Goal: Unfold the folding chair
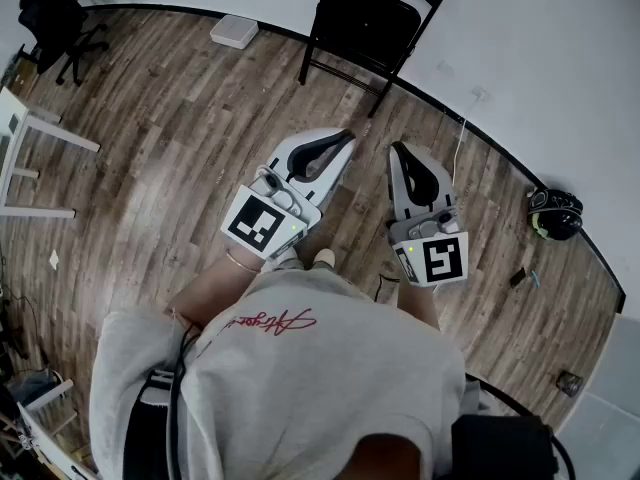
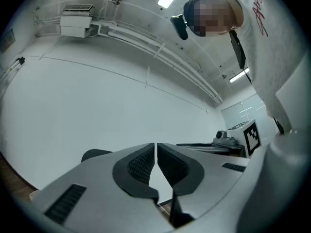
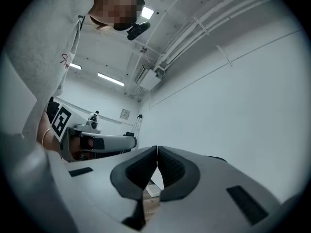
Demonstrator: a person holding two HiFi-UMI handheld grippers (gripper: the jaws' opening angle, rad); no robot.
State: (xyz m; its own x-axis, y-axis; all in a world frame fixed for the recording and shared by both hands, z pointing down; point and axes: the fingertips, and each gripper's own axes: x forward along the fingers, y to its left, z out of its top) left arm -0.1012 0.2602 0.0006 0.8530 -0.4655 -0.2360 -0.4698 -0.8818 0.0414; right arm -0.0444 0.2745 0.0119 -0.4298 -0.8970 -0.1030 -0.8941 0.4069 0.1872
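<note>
Head view had the folding chair (image 1: 372,13) looking folded flat, standing upright and leaning on the white wall (image 1: 540,48). Both tongs sat well back from that wall, with the chair straight ahead between them and it. Left tongs (image 1: 340,140) and right tongs (image 1: 398,153) were both pinched closed on nothing, side by side above the wood floor (image 1: 150,148). Neither looked clearly nearer tbh. My guess: they'd have to spread and go wall-ward for the frame.
</note>
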